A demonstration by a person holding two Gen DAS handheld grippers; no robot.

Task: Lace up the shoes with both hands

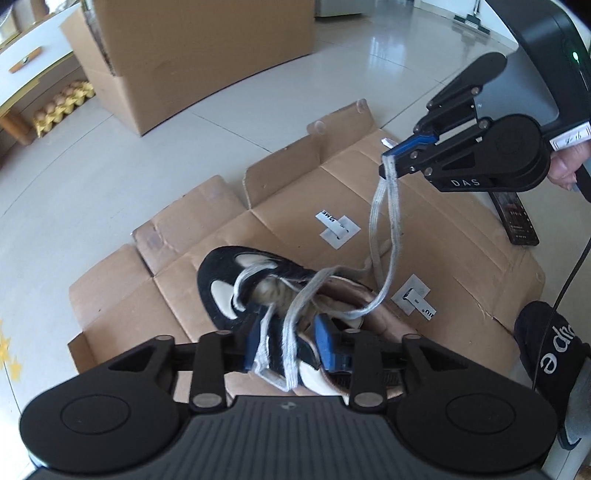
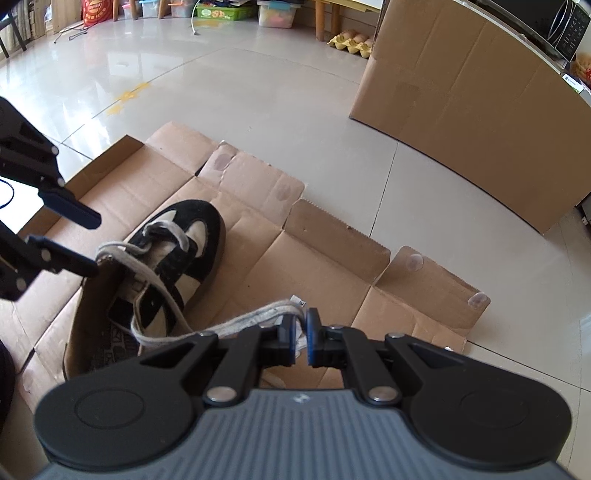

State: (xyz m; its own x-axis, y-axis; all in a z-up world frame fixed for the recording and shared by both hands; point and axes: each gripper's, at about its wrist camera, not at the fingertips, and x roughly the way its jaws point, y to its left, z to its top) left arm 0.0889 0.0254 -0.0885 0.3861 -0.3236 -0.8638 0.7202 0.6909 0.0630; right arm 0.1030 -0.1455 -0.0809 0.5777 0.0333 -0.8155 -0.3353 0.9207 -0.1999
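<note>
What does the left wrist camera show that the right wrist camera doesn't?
Only the left wrist view shows the right gripper from outside, shut on the lace end, a dark remote-like object on the cardboard and white tags taped there.
Only the right wrist view shows the microwave and storage bins.
Both show the black-and-cream shoe, its grey lace, the flattened cardboard, the big box, the egg trays and the left gripper, open over the laces.
</note>
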